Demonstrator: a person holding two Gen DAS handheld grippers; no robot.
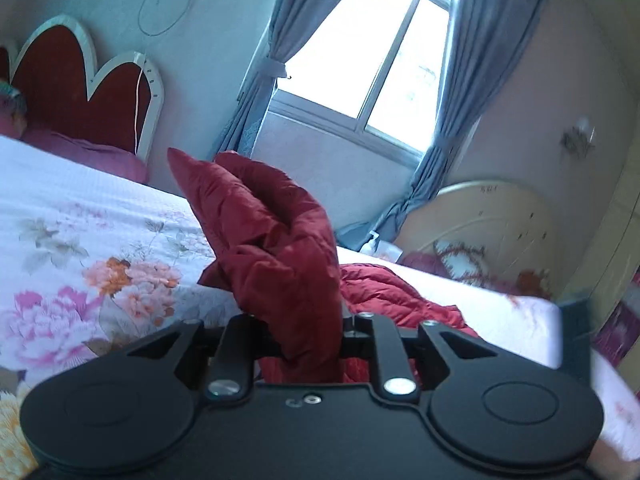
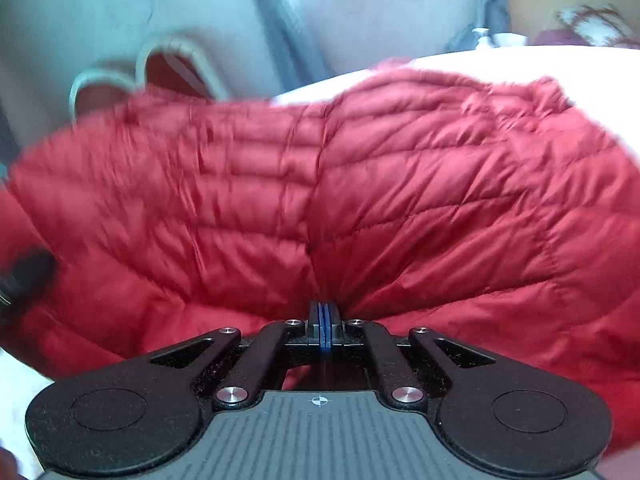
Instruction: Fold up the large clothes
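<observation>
Red quilted jacket (image 2: 320, 200) spread across bed (image 1: 100, 208), bulging in wide puffy panels. Right tool (image 2: 324, 320) pressed together on a pinch of jacket fabric, blue pads touching, creases radiating outward from the pinch. Left tool (image 1: 308, 320) clamped on another part of the jacket (image 1: 264, 232), that part lifted above the bed into a standing, crumpled peak, fingers mostly buried in cloth. Remaining jacket seen lying rumpled on the bed just right of the lifted peak. Floral bedspread (image 1: 52, 312) with pink and orange blooms to the left of the jacket. Red heart-shaped headboard (image 1: 80, 76) with white trim beyond the jacket at the left, purple pillow (image 1: 88, 152) at its base. Bright window (image 1: 384, 48) with grey-blue curtains (image 1: 460, 100) behind the jacket, tied back at both sides. Cream rounded panel (image 1: 488, 228) past the jacket at the right, beyond the bed edge. Right wrist view smeared with blur, so fine detail along the jacket edges not discernible. Dark blurred object (image 2: 24, 276) at the left of the jacket, not identifiable.
</observation>
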